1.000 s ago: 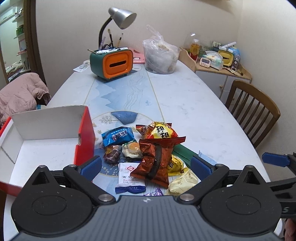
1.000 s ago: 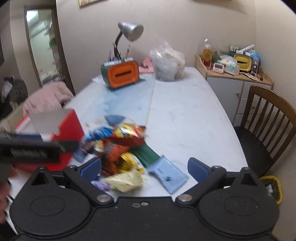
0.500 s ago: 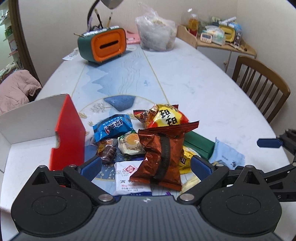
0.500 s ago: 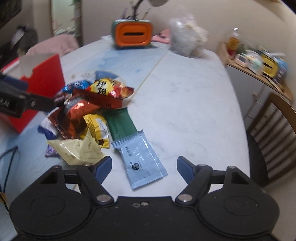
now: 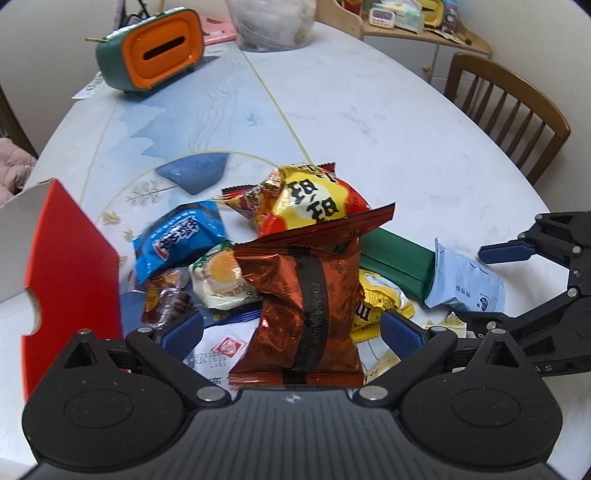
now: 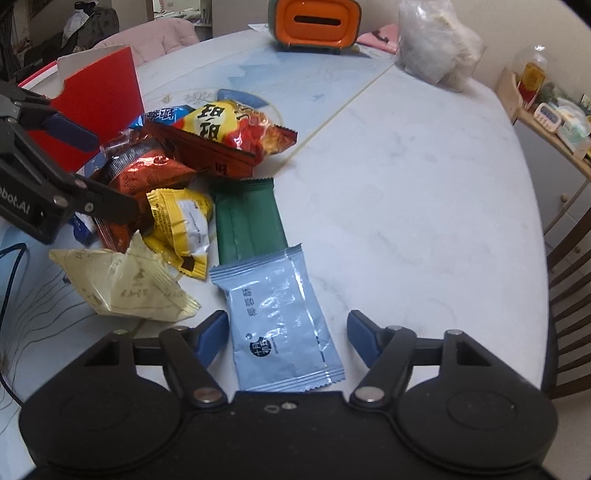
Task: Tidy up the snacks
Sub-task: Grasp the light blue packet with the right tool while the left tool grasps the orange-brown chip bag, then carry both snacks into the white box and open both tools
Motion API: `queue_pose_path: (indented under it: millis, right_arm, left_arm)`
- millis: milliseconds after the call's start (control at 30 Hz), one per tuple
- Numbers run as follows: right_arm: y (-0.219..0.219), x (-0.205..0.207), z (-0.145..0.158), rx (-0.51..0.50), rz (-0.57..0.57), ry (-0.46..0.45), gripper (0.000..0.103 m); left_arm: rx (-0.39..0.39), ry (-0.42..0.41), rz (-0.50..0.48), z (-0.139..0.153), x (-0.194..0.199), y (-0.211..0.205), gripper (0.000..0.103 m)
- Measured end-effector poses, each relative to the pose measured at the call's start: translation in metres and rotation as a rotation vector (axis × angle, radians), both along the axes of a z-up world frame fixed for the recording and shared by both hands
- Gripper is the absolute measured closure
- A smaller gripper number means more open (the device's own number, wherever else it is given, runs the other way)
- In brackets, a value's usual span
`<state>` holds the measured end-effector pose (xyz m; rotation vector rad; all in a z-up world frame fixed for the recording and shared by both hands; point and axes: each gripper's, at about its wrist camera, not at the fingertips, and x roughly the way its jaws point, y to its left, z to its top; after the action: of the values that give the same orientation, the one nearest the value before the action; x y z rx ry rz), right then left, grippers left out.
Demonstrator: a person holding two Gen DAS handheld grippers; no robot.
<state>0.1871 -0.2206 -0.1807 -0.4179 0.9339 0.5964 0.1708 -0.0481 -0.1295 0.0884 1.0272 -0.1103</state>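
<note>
A pile of snack packets lies on the white table (image 5: 369,110). A copper-brown bag (image 5: 306,306) stands between the fingers of my left gripper (image 5: 291,330), which is open, its pads clear of the bag. Behind it lie a yellow-red bag (image 5: 314,199), a blue packet (image 5: 177,240) and a green bar (image 5: 395,262). A light blue packet (image 6: 280,321) lies flat between the closing jaws of my right gripper (image 6: 288,336); the pads are still apart from it. A red-and-white open box (image 5: 70,258) stands at the left.
An orange-and-green box (image 5: 155,55) and a clear plastic bag (image 5: 273,22) stand at the table's far end. A wooden chair (image 5: 506,107) is on the right, near the table edge. A pale yellow packet (image 6: 129,284) and a yellow packet (image 6: 181,225) lie by the pile.
Both grippers have come down and closer to the pile. The right jaws have narrowed and now straddle the light blue packet; the left now straddles the copper-brown bag.
</note>
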Motion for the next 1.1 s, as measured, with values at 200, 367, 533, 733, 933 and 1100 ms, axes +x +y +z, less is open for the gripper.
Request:
queue_pose_path:
  millis: [200,367,533,733,933,1100]
  right_arm:
    - [-0.002,0.002,0.002,0.039,-0.003,0.017,0.047]
    - [-0.003,0.002,0.003,0.052,-0.032,0.017,0.051]
    - [-0.004,0.0,0.004,0.062,-0.089,0.028,0.054]
    - [-0.004,-0.003,0.009,0.071,-0.181,0.041,0.055]
    - [-0.006,-0.011,0.017,0.086,-0.277,0.055,0.056]
    - [-0.005,-0.023,0.031,0.101,-0.326,0.051,0.056]
  left_arm:
    - [-0.011,0.044,-0.013,-0.009,0.006,-0.001,0.023]
    - [-0.034,0.049,-0.01,-0.008,0.007,0.001,0.039]
    - [-0.034,0.042,-0.013,-0.007,0.008,0.001,0.049]
    - [-0.048,0.038,-0.006,-0.005,0.006,0.002,0.055]
    - [-0.076,0.023,0.009,0.001,-0.001,0.007,0.057]
    - [-0.091,0.016,0.025,0.013,-0.011,0.012,0.057]
